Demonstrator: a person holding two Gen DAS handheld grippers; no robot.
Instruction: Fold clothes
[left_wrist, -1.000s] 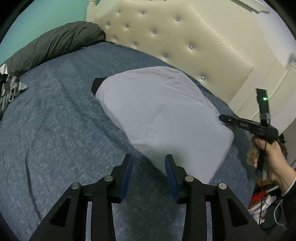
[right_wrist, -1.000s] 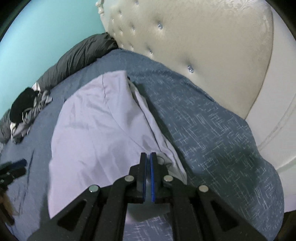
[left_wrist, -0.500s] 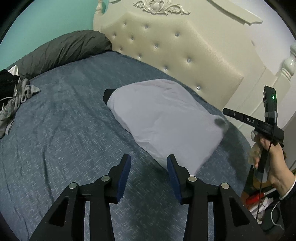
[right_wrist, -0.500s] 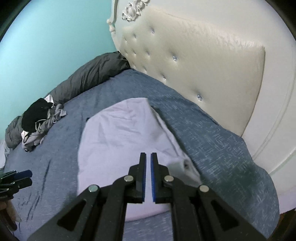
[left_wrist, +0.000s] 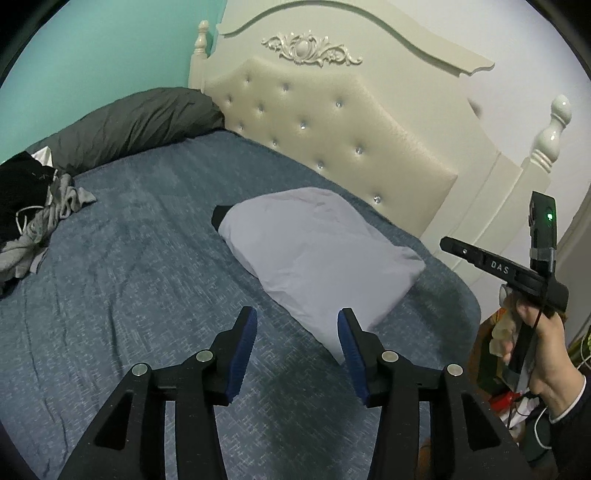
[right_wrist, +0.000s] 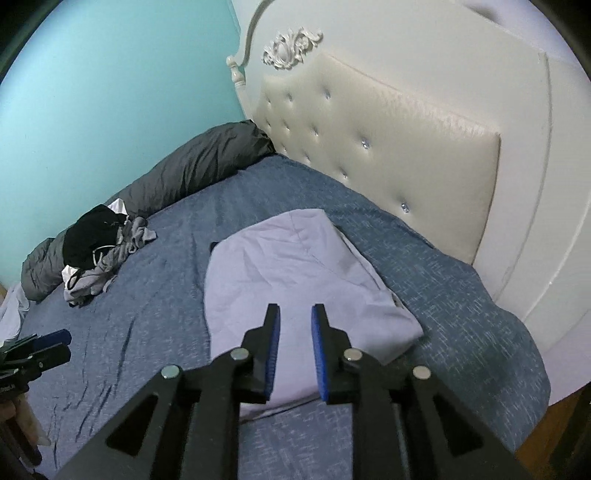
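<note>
A: Left wrist view: the left gripper (left_wrist: 294, 332) hangs over the blue woven bedspread (left_wrist: 129, 295) with its blue-padded jaws wide apart and nothing between them. Past it lies the pale lilac folded garment (left_wrist: 317, 254), a flat, layered packet near the cream tufted headboard (left_wrist: 332, 129). A dark scrap of fabric (left_wrist: 218, 218) pokes out at the garment's far corner. A heap of black and grey loose clothes (left_wrist: 33, 214) sits well away from the garment, towards the teal wall.

B: Right wrist view: the right gripper (right_wrist: 294, 328) hovers above the garment's near edge, jaws parted and holding nothing. A second ago they were pressed together low over the cloth; both views now sit higher and further back.

A: Risks?

B: I'd judge the loose near corner could spring open, since nothing pins it. A careless grab could drag the top layer askew.
</note>
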